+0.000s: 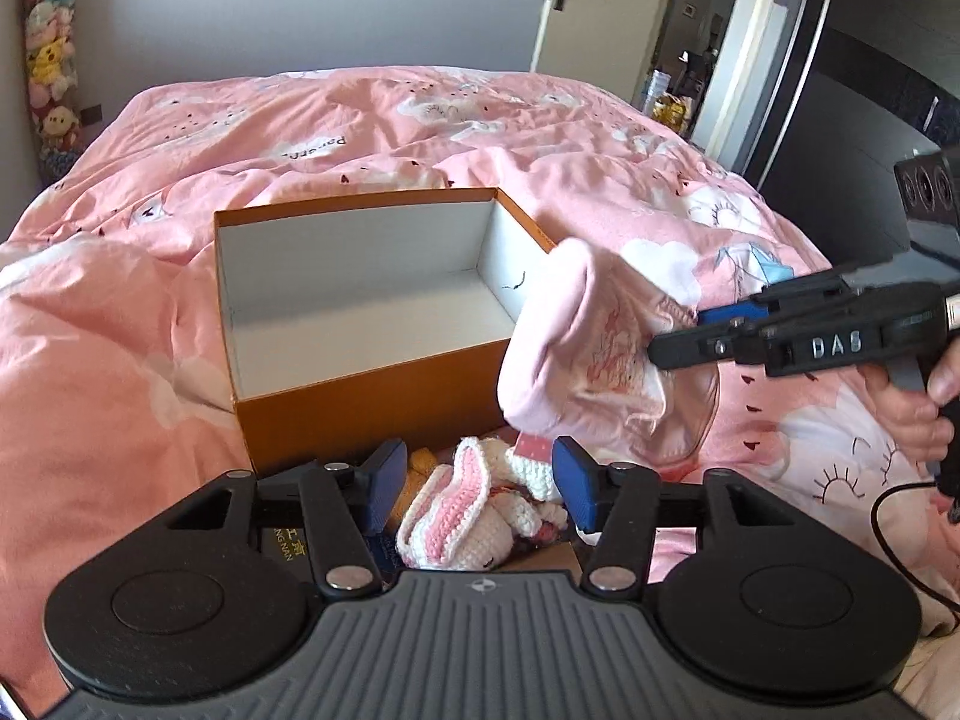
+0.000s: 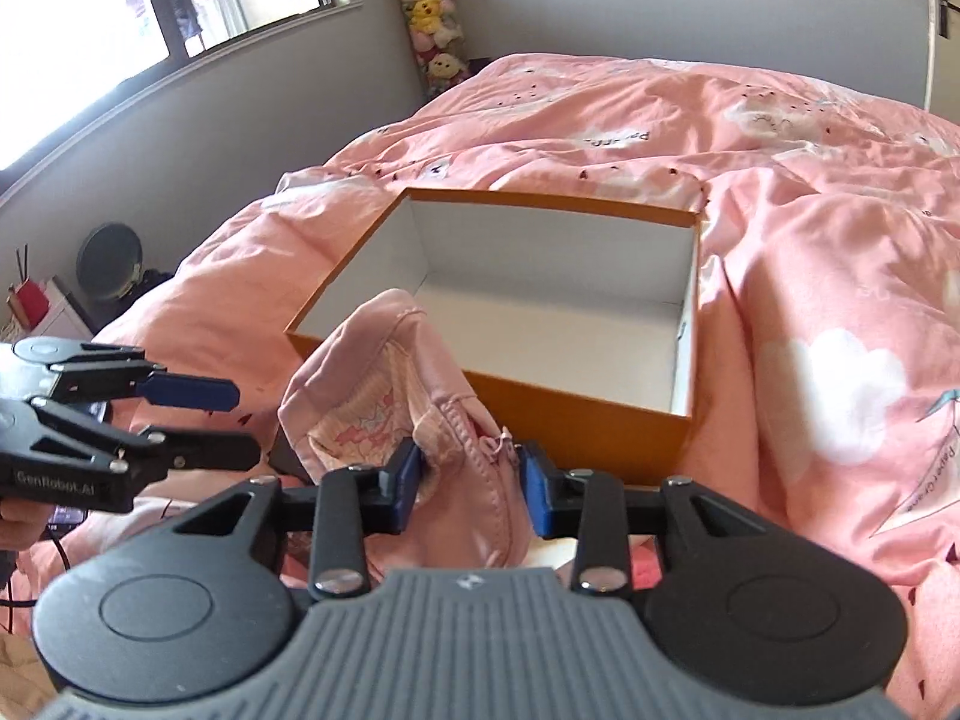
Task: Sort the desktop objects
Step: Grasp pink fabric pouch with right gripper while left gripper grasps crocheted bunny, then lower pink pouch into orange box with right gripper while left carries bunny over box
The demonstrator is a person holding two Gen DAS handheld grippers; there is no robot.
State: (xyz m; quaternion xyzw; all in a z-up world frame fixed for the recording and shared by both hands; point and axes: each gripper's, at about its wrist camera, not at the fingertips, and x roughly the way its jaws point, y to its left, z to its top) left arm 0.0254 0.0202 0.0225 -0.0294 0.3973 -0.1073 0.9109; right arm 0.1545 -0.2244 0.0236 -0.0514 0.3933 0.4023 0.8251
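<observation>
The right gripper (image 2: 470,483) is squeezing a soft pink pouch (image 2: 384,396) and holding it up in the lower middle of the frame, just in front of the orange box (image 2: 576,420) on the bed (image 2: 810,228). The left gripper (image 1: 477,483) is standing open with nothing in it, over a knitted bunny toy (image 1: 456,516) at the bottom of its frame.

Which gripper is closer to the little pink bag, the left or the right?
Right. The right gripper has its jaws closed on the pink bag, holding it beside the orange box. The left gripper is open, off to the bag's side, not touching it.
</observation>
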